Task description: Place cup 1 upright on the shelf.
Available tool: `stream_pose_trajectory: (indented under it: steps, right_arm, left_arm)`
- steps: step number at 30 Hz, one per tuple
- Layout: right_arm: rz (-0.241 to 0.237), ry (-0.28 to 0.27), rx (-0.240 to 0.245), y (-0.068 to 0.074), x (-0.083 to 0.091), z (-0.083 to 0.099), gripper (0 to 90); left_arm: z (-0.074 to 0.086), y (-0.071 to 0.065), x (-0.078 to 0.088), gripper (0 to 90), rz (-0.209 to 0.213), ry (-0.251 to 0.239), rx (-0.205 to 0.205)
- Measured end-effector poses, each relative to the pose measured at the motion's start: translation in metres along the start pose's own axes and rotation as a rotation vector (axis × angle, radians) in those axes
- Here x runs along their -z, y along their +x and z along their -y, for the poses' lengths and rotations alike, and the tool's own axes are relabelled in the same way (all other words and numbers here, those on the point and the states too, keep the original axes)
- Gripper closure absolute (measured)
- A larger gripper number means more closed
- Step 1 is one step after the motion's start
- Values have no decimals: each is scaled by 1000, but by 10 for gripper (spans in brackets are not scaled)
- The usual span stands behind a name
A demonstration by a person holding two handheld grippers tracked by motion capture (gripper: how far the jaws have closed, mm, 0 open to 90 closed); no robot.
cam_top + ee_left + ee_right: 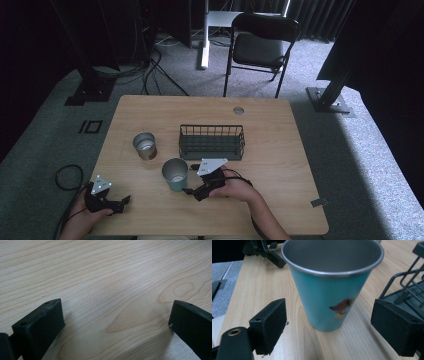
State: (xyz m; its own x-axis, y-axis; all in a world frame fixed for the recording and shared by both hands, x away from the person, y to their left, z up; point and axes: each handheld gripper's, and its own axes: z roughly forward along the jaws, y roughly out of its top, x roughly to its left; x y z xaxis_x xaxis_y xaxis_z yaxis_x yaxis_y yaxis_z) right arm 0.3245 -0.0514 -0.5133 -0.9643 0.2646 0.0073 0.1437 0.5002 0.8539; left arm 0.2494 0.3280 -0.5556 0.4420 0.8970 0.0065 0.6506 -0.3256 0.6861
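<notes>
— What did we see at the centre of the high view?

— A teal cup (175,173) stood upright on the wooden table (280,150), just below the middle of the frame. In the right gripper view the teal cup (332,282) sat between the two black jaws, which were spread wide and not touching it.

— And the right gripper (192,190) itself?

— Lower middle, just right of the cup, held in a hand (235,187).

— What lay around it?

— Up and left stood a grey metal cup (144,145); above and to the right, a dark wire basket (212,142).

— And the left gripper (125,201)?

— At the lower left edge of the table. Its jaws were spread over bare wood — holding nothing.
</notes>
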Motion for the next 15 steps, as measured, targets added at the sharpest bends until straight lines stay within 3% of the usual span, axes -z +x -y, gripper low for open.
stream_pose_trajectory:
  steps: [8, 15]
  right_arm:
    - [-3, -37, -9, 0, -7, -5, 125]
    - [-14, -70, 20, 0, -14, -11, 124]
  left_arm:
    - [0, 0, 0, 5, 0, 0, 0]
    - [0, 0, 0, 5, 0, 0, 0]
